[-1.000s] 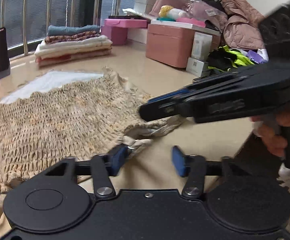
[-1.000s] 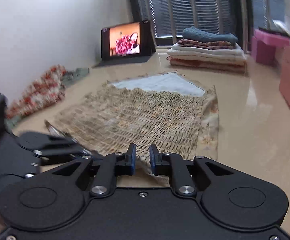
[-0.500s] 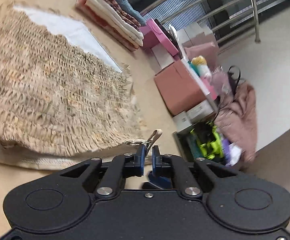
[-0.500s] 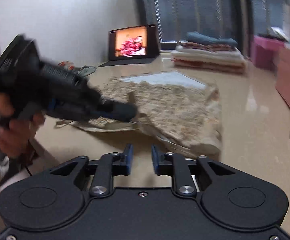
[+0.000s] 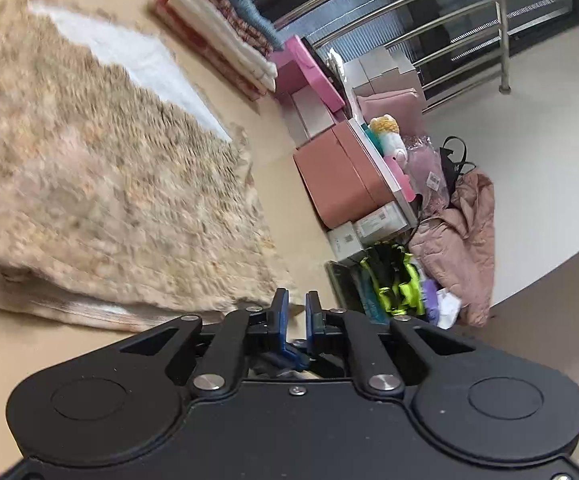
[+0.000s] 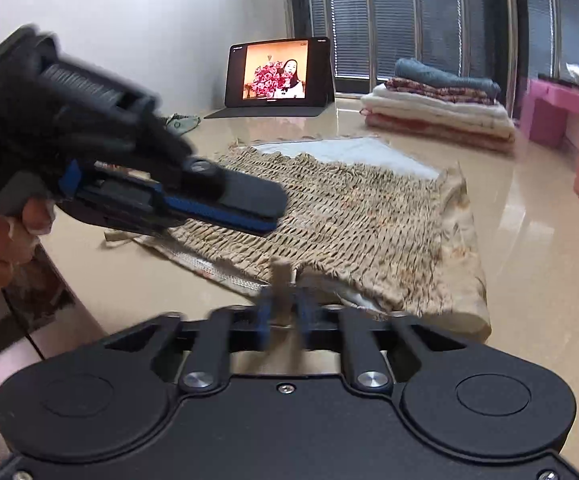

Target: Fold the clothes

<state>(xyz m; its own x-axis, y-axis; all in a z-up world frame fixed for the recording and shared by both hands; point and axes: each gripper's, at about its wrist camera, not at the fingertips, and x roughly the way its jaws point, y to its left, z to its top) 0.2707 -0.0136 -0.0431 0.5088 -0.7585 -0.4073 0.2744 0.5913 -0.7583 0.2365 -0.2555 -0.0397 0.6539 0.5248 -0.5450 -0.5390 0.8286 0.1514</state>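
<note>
While the smocked beige garment [image 6: 341, 216] lies flat on the desk [image 6: 529, 240], I read it as light, soft and stretchy. My right gripper [image 6: 285, 312] is closing on a strap at its near hem; my left gripper [image 5: 294, 312], above the near edge, is opening, nothing visibly pinched. I judge the hem corners the best hold.

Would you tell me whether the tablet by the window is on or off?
On: the black tablet propped near the window shows a bright picture with red flowers.
</note>
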